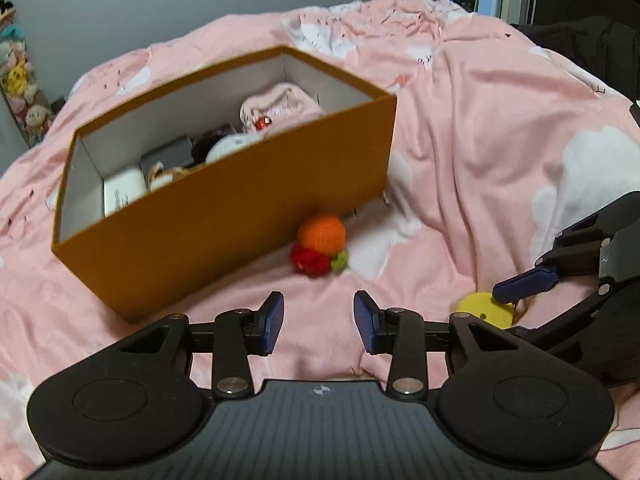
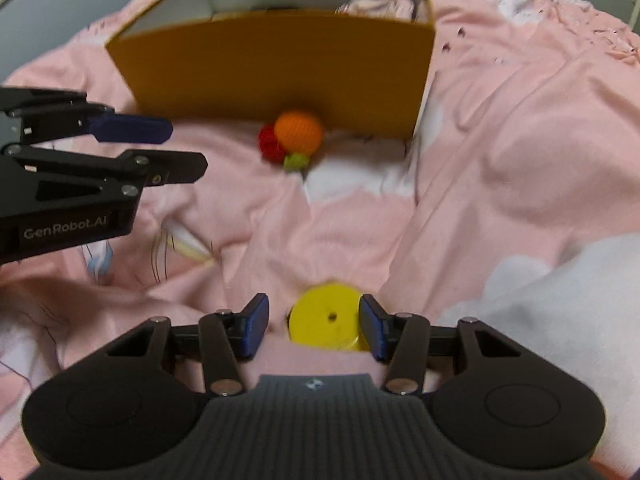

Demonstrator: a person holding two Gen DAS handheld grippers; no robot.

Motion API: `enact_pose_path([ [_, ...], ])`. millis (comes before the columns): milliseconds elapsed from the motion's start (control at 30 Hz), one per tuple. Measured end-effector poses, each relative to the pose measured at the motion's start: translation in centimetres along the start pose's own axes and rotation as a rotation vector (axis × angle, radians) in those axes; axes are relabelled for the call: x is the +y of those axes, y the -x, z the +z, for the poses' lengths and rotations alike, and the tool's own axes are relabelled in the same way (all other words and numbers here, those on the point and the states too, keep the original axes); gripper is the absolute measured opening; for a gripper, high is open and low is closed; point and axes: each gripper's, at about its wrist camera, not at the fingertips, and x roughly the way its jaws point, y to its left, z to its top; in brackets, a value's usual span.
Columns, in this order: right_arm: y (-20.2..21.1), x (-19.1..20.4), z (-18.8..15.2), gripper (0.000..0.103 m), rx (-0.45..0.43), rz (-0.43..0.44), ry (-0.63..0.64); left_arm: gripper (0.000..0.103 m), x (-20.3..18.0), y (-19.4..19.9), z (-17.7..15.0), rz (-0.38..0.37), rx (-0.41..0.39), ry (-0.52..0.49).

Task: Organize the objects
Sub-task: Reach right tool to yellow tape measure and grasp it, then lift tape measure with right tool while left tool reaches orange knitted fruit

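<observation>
A flat yellow disc (image 2: pixel 324 320) with a small centre hole lies on the pink bedspread (image 2: pixel 500 140). It sits between the blue pads of my right gripper (image 2: pixel 312 316), which is open: the right pad is at the disc's edge and the left pad stands clear of it. In the left wrist view the disc (image 1: pixel 486 312) shows under the right gripper's upper finger (image 1: pixel 524 282). My left gripper (image 1: pixel 318 308) is open and holds nothing; it hovers over bare blanket short of a knitted orange and red fruit toy (image 1: pixel 320 240). That toy (image 2: pixel 298 136) rests against the front wall of the orange box (image 1: pixel 224 216).
The open-topped box (image 2: pixel 280 68) holds several items, among them a pink cloth (image 1: pixel 280 104) and small white and dark packs. The bedspread is creased, with a raised fold (image 1: pixel 460 160) right of the box. Plush toys (image 1: pixel 18 80) hang at the far left; dark furniture (image 1: pixel 580 48) stands beyond the bed.
</observation>
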Motion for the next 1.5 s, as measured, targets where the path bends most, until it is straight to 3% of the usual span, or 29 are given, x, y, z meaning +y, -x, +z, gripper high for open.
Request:
enact_pose_path([
  [433,-1.7,-0.2,-0.2,0.058,0.073,-0.072,0.001,0.045,0.6,-0.7,-0.7,-0.025,0.042,0.040],
  [633,-1.1,0.1,-0.2,0.054,0.052,-0.069,0.014,0.045,1.0,-0.7,-0.8,-0.036,0.042,0.063],
  [867,0.8,0.7,0.7,0.053,-0.035,-0.048,0.053,0.045,1.6,-0.7,-0.4,-0.073,0.021,0.080],
  [900,1.2,0.8,1.1,0.051,-0.059,-0.039,0.056,0.045,1.8,-0.7,-0.3,-0.073,0.015,0.088],
  [933,1.7,0.7,1.5,0.003,-0.085,-0.004,0.053,0.046,2.0,-0.7,-0.2,-0.070,0.007,0.098],
  [1100,1.9,0.3,4.2,0.005,-0.144,-0.013,0.031,0.050,3.2,-0.8,0.6,-0.081,-0.025,0.143],
  [1267,0.9,-1.4,4.1,0.010,-0.075,0.058,-0.054,0.052,3.1,-1.4,0.9,-0.109,-0.012,0.122],
  [1300,0.7,-1.5,3.8,0.014,-0.057,0.068,-0.062,0.052,3.0,-1.6,0.9,-0.112,-0.004,0.115],
  [1400,0.1,-1.2,2.9,0.046,-0.039,0.064,-0.051,0.052,2.6,-2.1,0.8,-0.128,0.014,0.108],
  [1500,-0.9,-1.1,2.7,0.048,-0.016,0.054,-0.050,0.052,2.3,-2.6,0.7,-0.136,0.036,0.104],
])
